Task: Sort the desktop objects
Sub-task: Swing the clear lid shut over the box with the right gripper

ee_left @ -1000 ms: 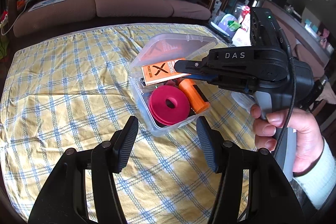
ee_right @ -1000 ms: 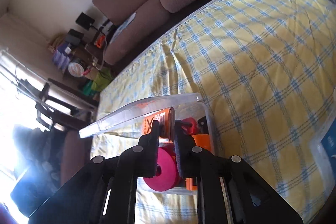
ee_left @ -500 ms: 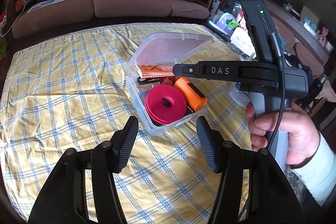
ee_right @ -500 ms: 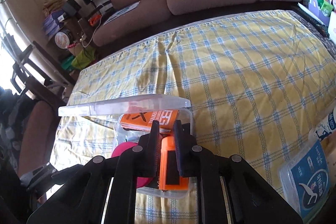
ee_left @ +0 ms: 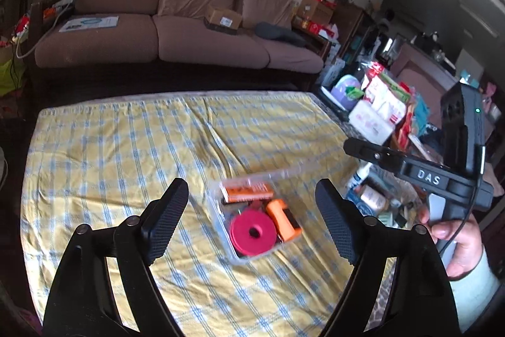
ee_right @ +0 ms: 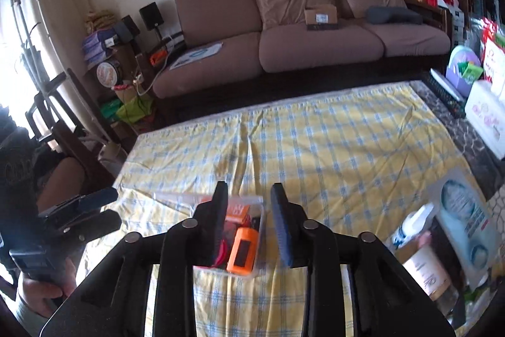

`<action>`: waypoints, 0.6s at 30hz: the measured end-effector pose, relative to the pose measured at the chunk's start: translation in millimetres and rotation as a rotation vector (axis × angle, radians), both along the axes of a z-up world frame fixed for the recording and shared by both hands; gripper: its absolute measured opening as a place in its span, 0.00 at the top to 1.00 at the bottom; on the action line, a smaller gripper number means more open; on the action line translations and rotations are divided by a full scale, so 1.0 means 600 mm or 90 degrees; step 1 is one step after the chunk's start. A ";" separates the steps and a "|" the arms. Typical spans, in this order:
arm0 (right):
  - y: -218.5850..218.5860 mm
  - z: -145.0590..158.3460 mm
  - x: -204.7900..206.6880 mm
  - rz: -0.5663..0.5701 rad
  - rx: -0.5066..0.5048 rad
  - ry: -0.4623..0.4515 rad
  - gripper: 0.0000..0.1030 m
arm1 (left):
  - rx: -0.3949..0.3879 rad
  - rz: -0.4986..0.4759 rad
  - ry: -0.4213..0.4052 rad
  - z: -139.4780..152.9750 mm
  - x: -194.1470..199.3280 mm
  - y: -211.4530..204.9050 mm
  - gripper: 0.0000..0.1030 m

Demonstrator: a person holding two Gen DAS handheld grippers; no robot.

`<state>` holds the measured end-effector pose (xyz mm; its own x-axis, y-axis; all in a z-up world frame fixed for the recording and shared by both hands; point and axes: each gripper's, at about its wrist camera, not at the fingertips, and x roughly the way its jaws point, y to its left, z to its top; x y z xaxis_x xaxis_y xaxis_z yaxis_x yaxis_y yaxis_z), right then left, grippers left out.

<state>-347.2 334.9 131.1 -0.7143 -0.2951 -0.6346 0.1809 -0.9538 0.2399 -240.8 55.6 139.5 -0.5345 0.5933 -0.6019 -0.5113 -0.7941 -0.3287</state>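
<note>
A clear plastic box sits on the yellow checked cloth. In it lie an orange booklet, a pink tape roll and an orange block. Its clear lid hangs off the far side. My left gripper hovers above and short of the box, its jaws opening wide with nothing between them. My right gripper also hovers over the box, jaws opening and empty. From the side it shows as the right gripper, clear of the box.
Bottles and a blue-labelled container crowd the table's right side, with a tissue box further back. A brown sofa stands beyond the far edge. A hand holds the right gripper's handle.
Both grippers have risen and drawn back from the box, which now looks smaller. Both sets of jaws have spread wider. The right gripper rolled level and came off the booklet.
</note>
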 end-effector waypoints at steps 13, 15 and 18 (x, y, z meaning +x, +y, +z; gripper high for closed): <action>-0.045 -0.113 -0.015 0.045 0.071 -0.103 0.84 | -0.197 0.023 -0.067 -0.082 -0.059 0.076 0.49; -0.048 -0.127 -0.002 0.051 0.073 -0.109 0.84 | -0.216 0.012 -0.077 -0.101 -0.040 0.082 0.49; -0.055 -0.144 0.014 0.058 0.074 -0.123 0.84 | -0.240 0.007 -0.085 -0.128 -0.012 0.087 0.50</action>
